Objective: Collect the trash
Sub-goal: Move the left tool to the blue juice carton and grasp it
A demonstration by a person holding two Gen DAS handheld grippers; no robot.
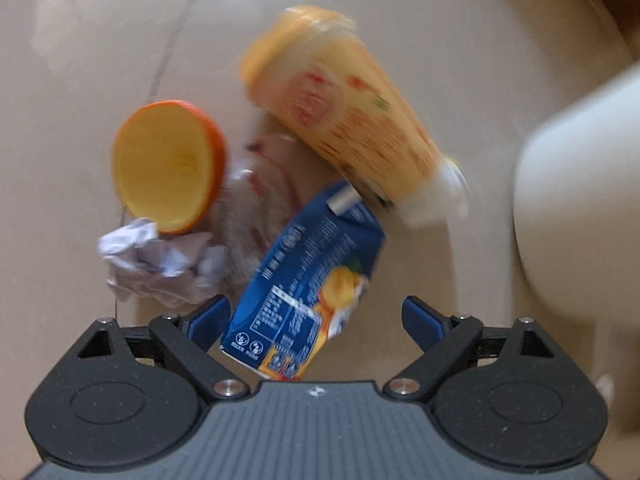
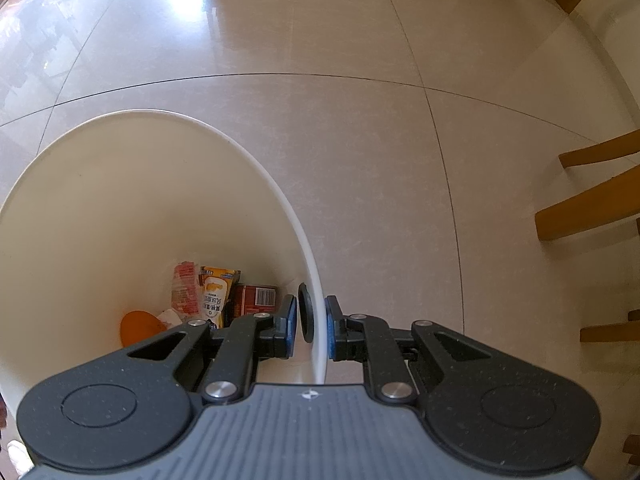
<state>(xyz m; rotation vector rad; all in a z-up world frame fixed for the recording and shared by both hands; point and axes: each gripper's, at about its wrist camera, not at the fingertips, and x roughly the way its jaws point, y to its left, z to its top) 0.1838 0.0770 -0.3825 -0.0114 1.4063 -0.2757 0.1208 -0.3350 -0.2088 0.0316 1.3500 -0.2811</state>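
1. Floor (image 1: 100, 60): pale glossy tile with thin grout lines; it carries everything I list.

2. White bin (image 2: 304, 236): tall, round, open-topped. My right gripper (image 2: 311, 326) has its jaws closed on the bin's rim, one pad inside the wall and one outside, holding it. At the bottom I count wrappers, a dark red box and an orange piece. In the left wrist view the bin's outer wall stands at the right edge.

3. Yellow bottle (image 1: 340, 108): lying on its side on the floor, white cap toward the bin, blurred.

4. Blue juice carton (image 1: 312, 280): blue with fruit print and small lettering, top fold slightly crushed, lying tilted near the bin's wall. I judge it light and easily dented.

5. Orange half-shell (image 1: 168, 164): hollow side facing me, left of the carton.

6. Crumpled paper (image 1: 160, 268): white wad touching the shell's lower edge, with a clear red-printed wrapper (image 1: 264, 184) between it and the carton.

7. Left gripper (image 1: 312, 320): jaws spread wide, nothing gripped; the carton's lower end lies between them.

Step in hand, as I judge it: reaching for the carton. Next: settle lower, centre the jaws across its narrow sides, close gently, lift, carry over the rim.
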